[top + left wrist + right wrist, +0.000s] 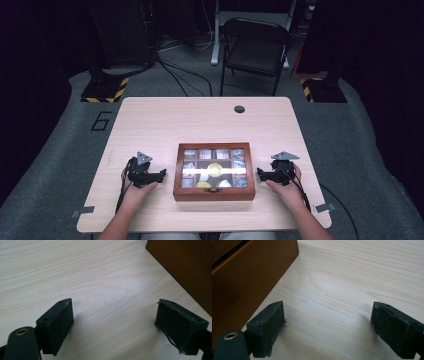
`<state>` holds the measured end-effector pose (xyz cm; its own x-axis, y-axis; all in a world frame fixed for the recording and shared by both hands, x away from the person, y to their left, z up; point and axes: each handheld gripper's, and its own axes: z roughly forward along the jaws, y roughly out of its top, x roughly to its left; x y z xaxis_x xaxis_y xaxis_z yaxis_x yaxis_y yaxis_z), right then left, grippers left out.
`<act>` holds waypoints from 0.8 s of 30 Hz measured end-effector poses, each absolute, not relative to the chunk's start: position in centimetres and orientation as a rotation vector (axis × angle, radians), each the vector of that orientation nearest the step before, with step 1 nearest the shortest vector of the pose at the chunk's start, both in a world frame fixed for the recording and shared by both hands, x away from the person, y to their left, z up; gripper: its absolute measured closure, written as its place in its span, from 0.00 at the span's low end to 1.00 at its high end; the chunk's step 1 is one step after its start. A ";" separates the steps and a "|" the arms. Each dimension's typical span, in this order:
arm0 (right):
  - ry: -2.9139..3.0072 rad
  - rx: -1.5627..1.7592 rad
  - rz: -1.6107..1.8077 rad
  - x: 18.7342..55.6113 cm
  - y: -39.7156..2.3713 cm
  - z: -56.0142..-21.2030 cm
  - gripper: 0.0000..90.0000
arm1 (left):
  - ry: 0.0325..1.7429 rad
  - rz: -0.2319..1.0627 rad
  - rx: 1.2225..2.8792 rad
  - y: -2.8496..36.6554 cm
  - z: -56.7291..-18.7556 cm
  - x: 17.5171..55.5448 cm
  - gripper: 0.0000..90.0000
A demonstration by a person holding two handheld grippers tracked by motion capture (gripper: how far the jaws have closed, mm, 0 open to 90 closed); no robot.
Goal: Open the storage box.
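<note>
So the wooden display box (214,171) is sat near the front-middle of the table (150,120), long axis running left to right, glass lid shut and a small clasp seen on its front wall. It's flanked evenly: the left gripper (161,174) is parked just off its left end, the right gripper (261,173) just off its right end, both pointed inward, neither touching. Jaws are spread wide on both, nothing held. Neither hand is really nearer. Bare tabletop between jaws and box, nothing in the way; a chair (255,45) is left well behind
</note>
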<state>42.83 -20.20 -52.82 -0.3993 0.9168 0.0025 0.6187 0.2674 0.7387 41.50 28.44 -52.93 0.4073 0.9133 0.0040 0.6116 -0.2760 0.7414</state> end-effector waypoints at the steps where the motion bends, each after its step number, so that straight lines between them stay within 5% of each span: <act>1: 2.115 1.388 0.936 42.8 -20.2 -52.8 0.14 | 1.294 0.579 1.998 28.4 -52.9 41.5 0.16; 24: 2.101 1.385 0.954 42.7 -20.2 -52.8 0.21 | 1.272 0.569 1.999 28.3 -52.9 41.2 0.17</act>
